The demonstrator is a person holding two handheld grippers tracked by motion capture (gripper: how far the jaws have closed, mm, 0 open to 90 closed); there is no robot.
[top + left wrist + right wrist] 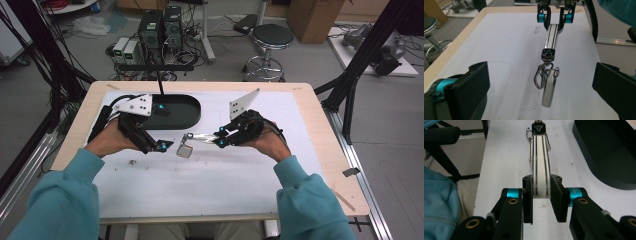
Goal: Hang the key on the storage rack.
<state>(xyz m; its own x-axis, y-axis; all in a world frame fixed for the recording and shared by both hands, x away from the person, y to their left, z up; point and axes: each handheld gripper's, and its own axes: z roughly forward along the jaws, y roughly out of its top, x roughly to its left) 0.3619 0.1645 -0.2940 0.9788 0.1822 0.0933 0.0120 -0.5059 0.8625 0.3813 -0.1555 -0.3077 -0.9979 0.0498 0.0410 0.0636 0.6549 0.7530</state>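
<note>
Strap (540,167) clamped in right gripper (541,198), far end cut off, left gripper (540,87) open

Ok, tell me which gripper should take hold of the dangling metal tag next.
Left. The left gripper has open jaws facing the tag, which hangs between them, while the right gripper is shut on the strap.

Tabletop (300,100) in view — light wood rim, white sheet (210,180) across most of it. At eleven o'clock sits a dark oval tray (187,112) — a few dark specks (132,161) at eight o'clock.
</note>
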